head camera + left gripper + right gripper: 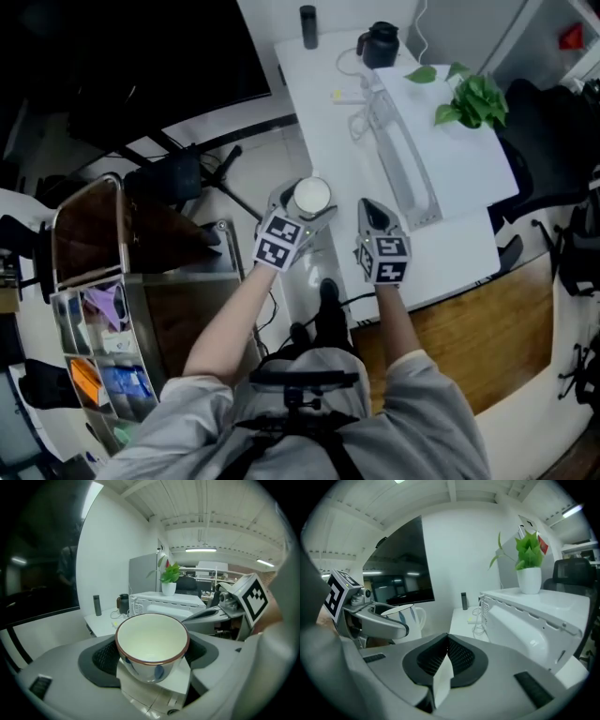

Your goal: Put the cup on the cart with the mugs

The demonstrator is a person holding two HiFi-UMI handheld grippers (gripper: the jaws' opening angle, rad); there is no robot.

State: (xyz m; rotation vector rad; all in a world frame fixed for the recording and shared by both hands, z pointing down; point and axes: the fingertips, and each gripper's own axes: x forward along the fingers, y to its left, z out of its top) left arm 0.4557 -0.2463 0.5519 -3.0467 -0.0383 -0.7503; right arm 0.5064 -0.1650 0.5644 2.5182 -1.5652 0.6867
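A white cup (152, 641) with a brown rim and blue marks stands upright between the jaws of my left gripper (309, 202), and the pads press on its sides. It looks empty inside. In the head view the cup (311, 196) hangs over the near left edge of the white table (323, 141). My right gripper (377, 220) is just to its right, over the table, with its jaws shut and nothing between them. In the right gripper view the pads (440, 656) meet and the held cup (407, 617) shows at the left. The cart (120, 202) stands at the far left; I cannot make out any mugs on it.
On the table are a long white appliance (405, 159), a potted plant (473, 98), a black kettle (381, 43), a dark bottle (308, 26) and a white cable (356, 122). The cart's lower shelf holds coloured packets (94, 375). A black tripod base (187, 173) stands between cart and table.
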